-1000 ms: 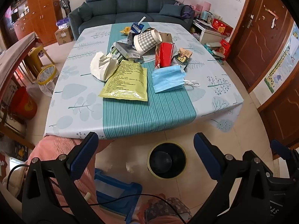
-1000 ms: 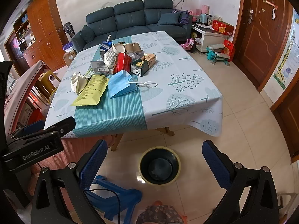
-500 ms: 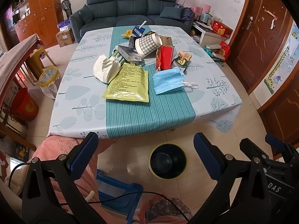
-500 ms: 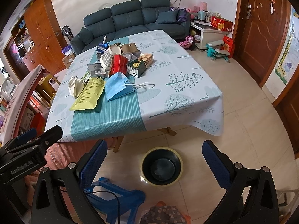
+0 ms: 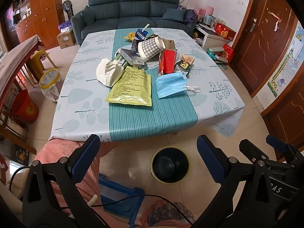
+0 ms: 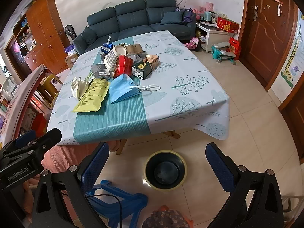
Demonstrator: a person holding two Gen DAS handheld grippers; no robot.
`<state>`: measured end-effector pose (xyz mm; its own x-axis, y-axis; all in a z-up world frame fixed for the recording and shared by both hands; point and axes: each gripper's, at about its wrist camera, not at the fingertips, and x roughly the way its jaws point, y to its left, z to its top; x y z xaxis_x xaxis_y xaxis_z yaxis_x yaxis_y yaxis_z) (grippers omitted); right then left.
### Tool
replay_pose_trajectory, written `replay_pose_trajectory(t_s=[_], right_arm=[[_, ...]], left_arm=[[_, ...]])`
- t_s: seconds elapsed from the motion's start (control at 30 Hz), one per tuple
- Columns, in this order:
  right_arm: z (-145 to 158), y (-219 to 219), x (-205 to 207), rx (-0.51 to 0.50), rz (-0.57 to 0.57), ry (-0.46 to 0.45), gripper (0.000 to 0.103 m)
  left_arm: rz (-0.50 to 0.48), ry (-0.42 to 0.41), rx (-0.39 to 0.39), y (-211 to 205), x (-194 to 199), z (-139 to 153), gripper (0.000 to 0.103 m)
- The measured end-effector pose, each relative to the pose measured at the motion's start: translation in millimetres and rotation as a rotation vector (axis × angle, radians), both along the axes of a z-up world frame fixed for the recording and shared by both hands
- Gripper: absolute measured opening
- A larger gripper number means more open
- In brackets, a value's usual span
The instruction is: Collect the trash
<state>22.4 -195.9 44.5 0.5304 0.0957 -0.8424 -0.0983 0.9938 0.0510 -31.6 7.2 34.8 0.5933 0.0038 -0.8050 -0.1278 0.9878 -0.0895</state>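
Note:
Trash lies piled on the table [image 5: 81, 104]: a yellow packet [image 5: 132, 87], a blue face mask [image 5: 171, 84], a crumpled white tissue [image 5: 107, 72], a red carton [image 5: 168, 61], a checked paper cup [image 5: 150, 47] and small boxes. A black bin [image 5: 170, 166] with a yellow rim stands on the floor in front of the table; it also shows in the right wrist view [image 6: 165, 171]. My left gripper [image 5: 148, 157] and right gripper [image 6: 157, 167] are both open and empty, held above the floor near the bin, well short of the table.
A blue plastic stool [image 6: 117, 201] stands below my grippers. A pink cloth [image 5: 62, 152] hangs at the table's near left. A sofa [image 5: 133, 11] is behind the table, a second bin with a bag [image 5: 50, 83] at the left, doors [image 5: 266, 43] at the right.
Both views have tilted up and back slightly, so the table and sofa show more fully. Both grippers stay open and nothing on the table has moved.

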Motion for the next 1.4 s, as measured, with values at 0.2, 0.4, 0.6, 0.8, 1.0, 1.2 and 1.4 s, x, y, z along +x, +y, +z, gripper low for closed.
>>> replay_pose_trajectory(t_s=[0.2, 0.4, 0.6, 0.8, 1.0, 1.2, 1.4], right_arm=[[0.7, 6.3, 0.4, -0.002, 0.003, -0.003, 0.103], [2.6, 11.7, 0.6, -0.004, 0.004, -0.003, 0.103], [7.7, 16.6, 4.4, -0.005, 0.005, -0.004, 0.103], [11.9, 19.3, 7.3, -0.007, 0.004, -0.005, 0.103], [13.4, 20.3, 7.8, -0.007, 0.007, -0.005, 0.103], [19.1, 27.3, 13.6, -0.009, 0.013, -0.005, 0.103], [23.6, 41.2, 19.1, -0.012, 0.027, -0.012, 0.103]], left_arm=[[0.002, 0.000, -0.001, 1.7, 0.5, 0.9, 0.101], [0.008, 0.006, -0.003, 7.8, 1.5, 3.0, 0.101], [0.011, 0.015, -0.004, 11.9, 4.4, 3.3, 0.101], [0.020, 0.029, -0.006, 20.1, 10.9, 2.1, 0.101], [0.019, 0.029, -0.009, 22.5, 12.8, 2.1, 0.101], [0.024, 0.043, -0.018, 29.5, 18.3, 2.2, 0.101], [0.022, 0.063, -0.056, 46.3, 33.5, 1.8, 0.101]])
